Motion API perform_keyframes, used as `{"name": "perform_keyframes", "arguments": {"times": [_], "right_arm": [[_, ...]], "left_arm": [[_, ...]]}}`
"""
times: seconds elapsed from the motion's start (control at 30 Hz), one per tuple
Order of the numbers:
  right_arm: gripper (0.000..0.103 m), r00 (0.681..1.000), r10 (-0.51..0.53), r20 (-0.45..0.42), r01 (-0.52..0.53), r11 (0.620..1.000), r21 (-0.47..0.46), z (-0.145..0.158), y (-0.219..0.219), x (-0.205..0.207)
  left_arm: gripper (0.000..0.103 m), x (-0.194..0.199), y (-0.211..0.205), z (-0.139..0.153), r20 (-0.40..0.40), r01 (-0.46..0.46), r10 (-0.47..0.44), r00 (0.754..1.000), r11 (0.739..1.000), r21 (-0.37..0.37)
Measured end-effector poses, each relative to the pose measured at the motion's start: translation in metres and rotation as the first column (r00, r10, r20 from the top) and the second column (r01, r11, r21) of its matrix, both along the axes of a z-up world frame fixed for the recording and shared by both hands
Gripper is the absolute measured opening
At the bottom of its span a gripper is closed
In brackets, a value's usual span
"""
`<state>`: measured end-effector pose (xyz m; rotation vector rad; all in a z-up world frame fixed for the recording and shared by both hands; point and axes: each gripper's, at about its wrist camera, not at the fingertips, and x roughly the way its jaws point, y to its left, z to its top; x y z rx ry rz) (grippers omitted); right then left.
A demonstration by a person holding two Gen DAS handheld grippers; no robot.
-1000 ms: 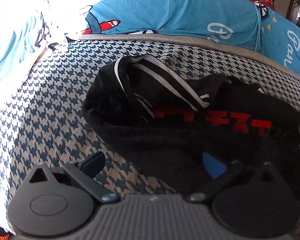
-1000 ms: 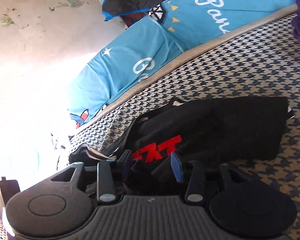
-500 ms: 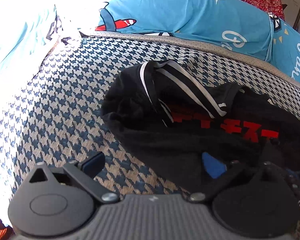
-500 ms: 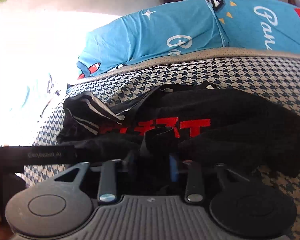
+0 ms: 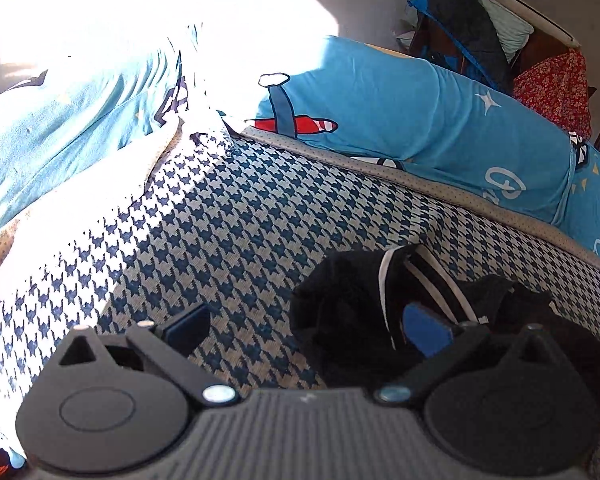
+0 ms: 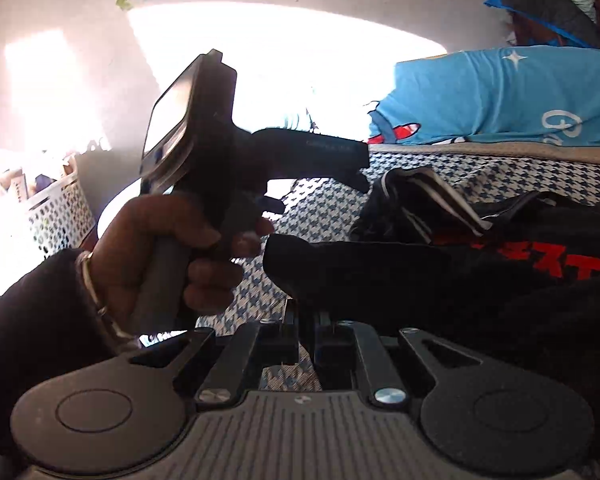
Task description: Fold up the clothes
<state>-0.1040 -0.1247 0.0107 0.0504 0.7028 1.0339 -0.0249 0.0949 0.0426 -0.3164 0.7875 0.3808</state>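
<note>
On the houndstooth bed cover, black garment lengthwise left-right, right hand-held gripper pinching its edge, left hand-held gripper wide.

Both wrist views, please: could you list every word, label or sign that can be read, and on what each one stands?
Red block characters on the black garment: blurred and partly hidden by folds, not readable.
White cursive lettering on the blue pillows: cut off, not readable.
Faint print on the side of the left gripper: too small to read.

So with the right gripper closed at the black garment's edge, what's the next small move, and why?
Probably draw the right gripper across, carrying the edge it pinches over the black garment, which lies bunched on the houndstooth mattress. The left gripper is open and holds nothing.
</note>
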Motion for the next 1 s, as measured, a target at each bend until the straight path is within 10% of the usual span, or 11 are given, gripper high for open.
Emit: {"name": "perform_keyframes", "arguments": {"times": [0.37,0.6,1.0], "right_arm": [[0.028,0.977,0.211,-0.03,-0.211,0.977,-0.006,-0.007,0.017,-0.03],[0.032,0.991,-0.123,-0.042,0.12,0.99,-0.066,-0.007,-0.016,0.009],[0.039,0.805,-0.58,-0.124,0.555,0.811,-0.185,-0.023,-0.108,0.056]], "left_arm": [[0.103,-0.006,0.003,-0.006,-0.038,0.047,-0.047,0.998,0.999,0.0],[0.103,0.003,-0.027,-0.025,-0.098,0.144,-0.15,0.984,0.987,-0.067],[0.103,0.008,-0.07,-0.04,-0.176,0.243,-0.255,0.951,0.966,-0.085]]}}
